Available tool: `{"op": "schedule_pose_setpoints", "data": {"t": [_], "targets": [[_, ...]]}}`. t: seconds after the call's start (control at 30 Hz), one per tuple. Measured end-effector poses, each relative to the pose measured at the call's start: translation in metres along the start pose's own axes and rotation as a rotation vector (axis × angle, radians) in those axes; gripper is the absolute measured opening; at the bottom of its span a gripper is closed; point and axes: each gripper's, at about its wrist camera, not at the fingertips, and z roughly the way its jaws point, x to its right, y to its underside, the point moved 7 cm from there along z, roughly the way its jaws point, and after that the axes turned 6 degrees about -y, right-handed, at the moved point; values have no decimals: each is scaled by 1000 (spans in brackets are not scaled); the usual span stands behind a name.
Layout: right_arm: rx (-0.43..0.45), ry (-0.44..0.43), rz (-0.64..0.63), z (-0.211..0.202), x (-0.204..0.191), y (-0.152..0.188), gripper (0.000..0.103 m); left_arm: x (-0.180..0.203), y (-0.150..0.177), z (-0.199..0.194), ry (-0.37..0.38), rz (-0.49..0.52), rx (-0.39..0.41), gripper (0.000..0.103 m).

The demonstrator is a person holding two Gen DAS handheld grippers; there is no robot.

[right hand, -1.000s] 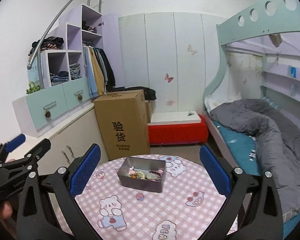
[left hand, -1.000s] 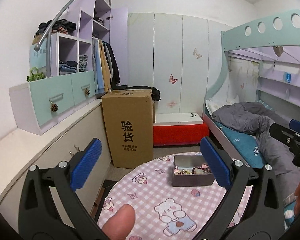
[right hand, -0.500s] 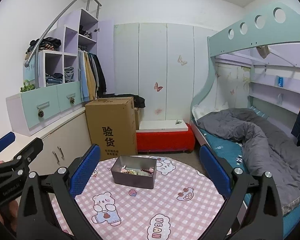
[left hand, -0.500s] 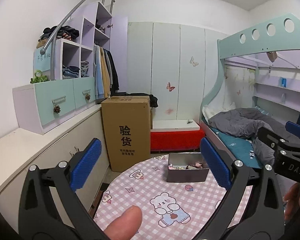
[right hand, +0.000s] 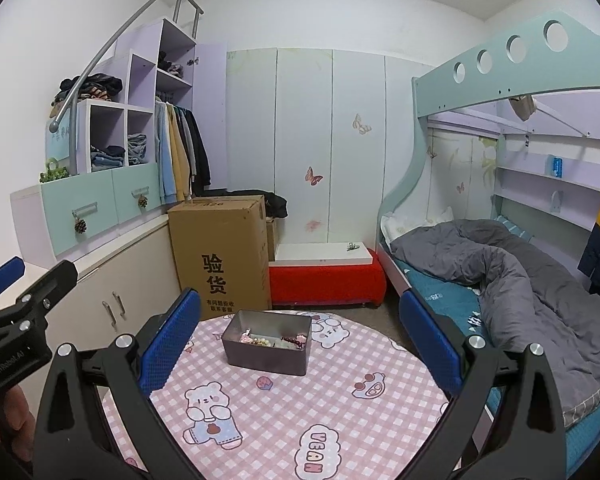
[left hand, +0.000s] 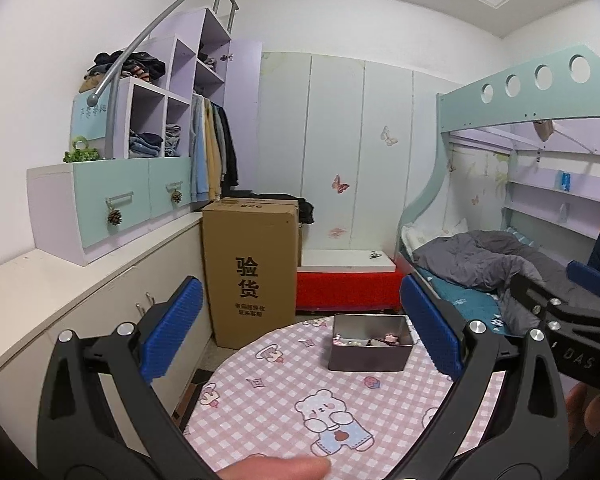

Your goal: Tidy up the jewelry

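Observation:
A grey metal box [left hand: 369, 344] holding mixed jewelry [left hand: 380, 340] stands at the far side of a round table with a pink checked cloth [left hand: 284, 392]. It also shows in the right wrist view [right hand: 266, 342], with beads and trinkets [right hand: 274, 339] inside. My left gripper [left hand: 302, 330] is open and empty, held above the table short of the box. My right gripper [right hand: 300, 340] is open and empty, also short of the box. Each gripper shows at the other view's edge.
A tall cardboard box [right hand: 222, 256] stands on the floor behind the table. A red bench [right hand: 326, 282] sits by the wardrobe. A bunk bed with a grey duvet [right hand: 500, 264] is on the right, cabinets [left hand: 100, 304] on the left.
Both views have tilted up and back, showing more ceiling. The box now sits lower and farther along the table in both views. Both grippers stay open.

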Motion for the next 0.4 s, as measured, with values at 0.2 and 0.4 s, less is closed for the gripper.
{"op": "schedule_pose_setpoints", "data": {"t": [0.2, 0.4], "targets": [[-9, -9, 6, 3, 0, 3, 96, 2, 2, 3, 1, 6, 2, 97], [-18, -18, 9, 6, -2, 5, 96, 3, 5, 5, -27, 28, 0, 97]]}}
